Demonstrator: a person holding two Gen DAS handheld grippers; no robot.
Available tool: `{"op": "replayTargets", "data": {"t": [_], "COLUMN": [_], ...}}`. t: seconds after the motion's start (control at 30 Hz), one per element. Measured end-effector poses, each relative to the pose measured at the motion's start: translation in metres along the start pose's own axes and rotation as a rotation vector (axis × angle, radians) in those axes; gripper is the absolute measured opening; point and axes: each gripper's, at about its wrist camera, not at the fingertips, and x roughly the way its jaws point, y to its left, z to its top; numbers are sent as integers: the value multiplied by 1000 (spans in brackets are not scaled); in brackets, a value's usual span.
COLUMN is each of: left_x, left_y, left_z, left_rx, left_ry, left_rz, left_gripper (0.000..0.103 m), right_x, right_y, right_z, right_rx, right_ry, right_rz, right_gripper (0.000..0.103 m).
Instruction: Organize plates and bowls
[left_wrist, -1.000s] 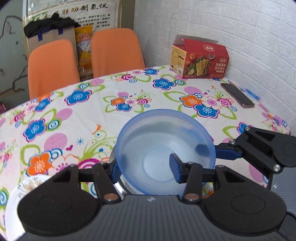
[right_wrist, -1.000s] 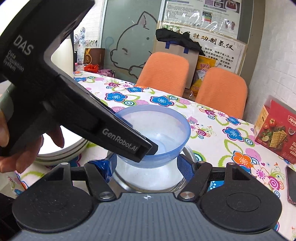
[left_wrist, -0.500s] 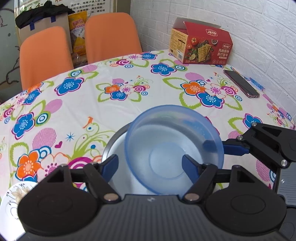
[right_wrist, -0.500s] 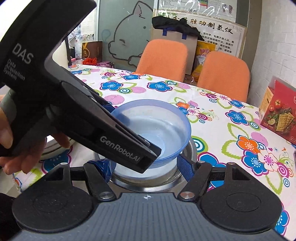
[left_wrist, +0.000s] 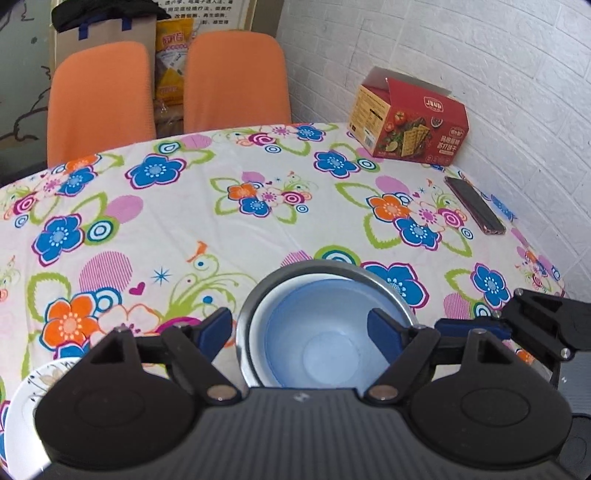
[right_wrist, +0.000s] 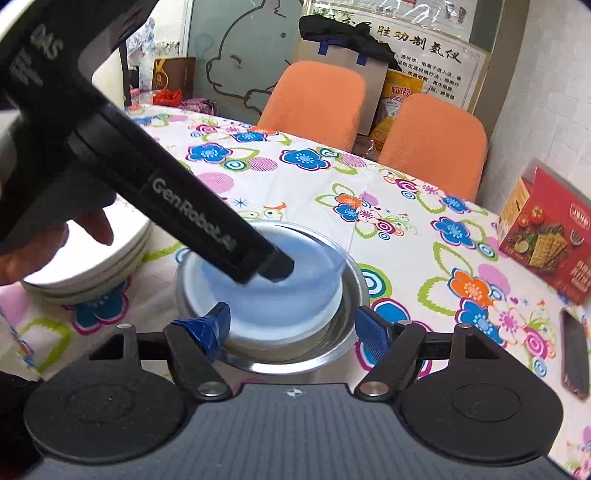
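A translucent blue bowl (left_wrist: 317, 332) sits nested inside a white bowl (left_wrist: 256, 332), which sits in a steel bowl (left_wrist: 306, 267) on the flowered table. My left gripper (left_wrist: 301, 334) is open, its jaws wide on either side of the stack's left half, holding nothing. The stack also shows in the right wrist view: blue bowl (right_wrist: 295, 299), steel bowl (right_wrist: 354, 291). My right gripper (right_wrist: 291, 326) is open at the stack's near rim. The left gripper's body crosses over the bowls in that view.
A stack of white plates (right_wrist: 85, 269) stands left of the bowls. A white patterned plate (left_wrist: 22, 413) lies at the lower left. A red cracker box (left_wrist: 410, 118) and a phone (left_wrist: 474, 205) lie near the brick wall. Two orange chairs (left_wrist: 236, 81) stand behind the table.
My left gripper has opened and let go of the blue bowl, which has dropped into the white and steel bowls. The right gripper has stayed open beside the stack.
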Motion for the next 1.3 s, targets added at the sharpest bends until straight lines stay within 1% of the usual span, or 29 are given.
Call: {"op": "replayTargets", "data": {"t": [0.07, 0.1, 0.17, 0.3, 0.5, 0.57, 0.67, 0.77, 1.0, 1.3], "left_x": [-6, -8, -11, -15, -14, -10, -2, 8, 48, 70], "left_y": [4, 4, 3, 5, 13, 15, 17, 20, 27, 26], "left_z": [-1, -3, -5, -10, -15, -15, -14, -10, -2, -3], "left_rx": [-14, -12, -6, -8, -4, -2, -1, -2, 1, 35], "left_ry": [-19, -29, -45, -64, -51, -36, -11, 19, 129, 164], "left_rz": [-2, 7, 24, 41, 85, 90, 88, 72, 91, 94], "left_gripper": [82, 83, 87, 87, 88, 88, 88, 88, 88, 88], "right_x": [-5, -8, -18, -30, -21, -17, -8, 1, 30, 62], "right_y": [-3, -2, 0, 0, -12, -15, -18, -18, -25, -29], "right_z": [0, -2, -6, -13, -14, -14, -12, -10, -5, -6], "right_rx": [26, 28, 30, 74, 178, 204, 232, 240, 248, 252], "right_ry": [26, 28, 13, -32, -60, -66, -63, -52, 7, 86], "right_rz": [41, 35, 5, -59, -121, -131, -122, -118, -107, -86], "right_gripper": [62, 62, 62, 63, 63, 63, 64, 64, 64, 65]}}
